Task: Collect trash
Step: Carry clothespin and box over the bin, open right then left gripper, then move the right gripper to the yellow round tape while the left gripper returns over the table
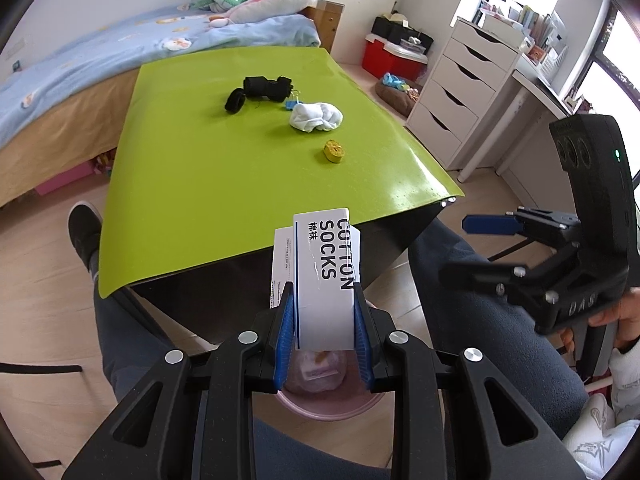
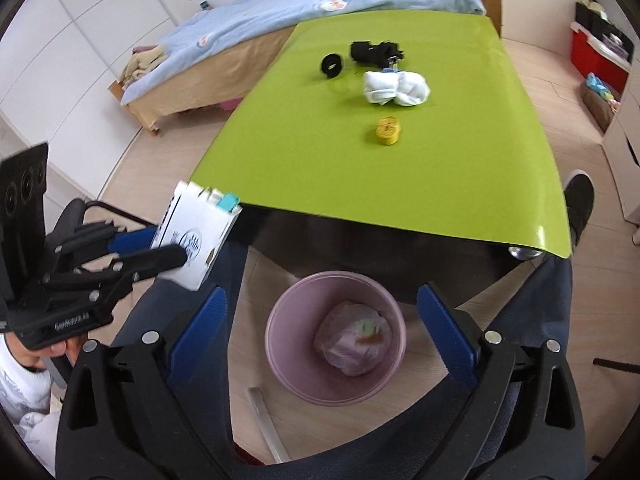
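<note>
While the left gripper (image 1: 323, 322) clamps a white sock box (image 1: 325, 280) printed "COTTON SOCKS" between its 2 blue pads at the lower centre of the left wrist view, the box stands upright in front of the near edge of the green bench (image 1: 224, 168), with a pink trash bin (image 1: 320, 408) partly hidden just below it. From the right wrist view the same box (image 2: 196, 232) appears at the left of the frame, tilted, held out over the person's lap and off to the left of the bin (image 2: 280, 320), which sits on the floor at lower centre and contains a crumpled plastic bag (image 2: 354, 342). Framing that bin, the right gripper (image 2: 322, 320) has its fingers spread wide with nothing between them. On the bench, in the upper part of the frame, lie black socks (image 2: 376, 53), a black ring (image 2: 332, 65), white socks (image 2: 396, 87) and a small yellow object (image 2: 388, 130).
</note>
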`<state>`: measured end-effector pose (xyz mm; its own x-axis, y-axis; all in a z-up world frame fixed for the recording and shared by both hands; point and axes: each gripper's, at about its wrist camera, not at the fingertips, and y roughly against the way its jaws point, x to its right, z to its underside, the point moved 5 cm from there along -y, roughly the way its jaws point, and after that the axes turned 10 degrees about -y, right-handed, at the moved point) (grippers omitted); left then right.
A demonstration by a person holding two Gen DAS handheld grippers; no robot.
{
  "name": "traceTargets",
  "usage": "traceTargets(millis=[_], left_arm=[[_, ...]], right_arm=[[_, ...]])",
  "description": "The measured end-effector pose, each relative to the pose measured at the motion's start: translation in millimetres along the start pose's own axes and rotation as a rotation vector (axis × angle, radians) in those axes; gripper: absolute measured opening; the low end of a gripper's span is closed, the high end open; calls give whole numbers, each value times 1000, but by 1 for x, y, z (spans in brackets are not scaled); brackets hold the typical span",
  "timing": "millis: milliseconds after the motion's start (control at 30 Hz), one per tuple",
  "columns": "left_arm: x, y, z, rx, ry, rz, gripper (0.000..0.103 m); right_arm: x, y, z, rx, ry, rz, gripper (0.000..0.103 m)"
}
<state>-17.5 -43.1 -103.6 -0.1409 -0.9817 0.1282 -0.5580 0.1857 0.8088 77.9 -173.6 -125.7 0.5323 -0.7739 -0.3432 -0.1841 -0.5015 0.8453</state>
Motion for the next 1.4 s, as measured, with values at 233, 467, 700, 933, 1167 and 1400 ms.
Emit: traceTargets(millis=[233, 467, 700, 933, 1167, 1400], left_arm=[[16, -8, 3, -27, -39, 29, 27], [25, -12, 1, -41, -63, 53, 45], [20, -15, 0, -26, -40, 21, 90], [4, -12, -3, -2, -10, -37, 95], [-8, -9, -8, 21, 24, -46, 95], [-20, -5, -11, 37, 47, -67, 95]], right_arm=[[13, 13, -6, 39, -27, 29, 96], [21, 23, -8, 62, -39, 42, 96], [28, 27, -9, 75, -54, 52, 97], [26, 24, -10, 81, -52, 44, 99], [22, 21, -11, 73, -46, 48, 100], [20, 17, -13, 68, -46, 50, 100]])
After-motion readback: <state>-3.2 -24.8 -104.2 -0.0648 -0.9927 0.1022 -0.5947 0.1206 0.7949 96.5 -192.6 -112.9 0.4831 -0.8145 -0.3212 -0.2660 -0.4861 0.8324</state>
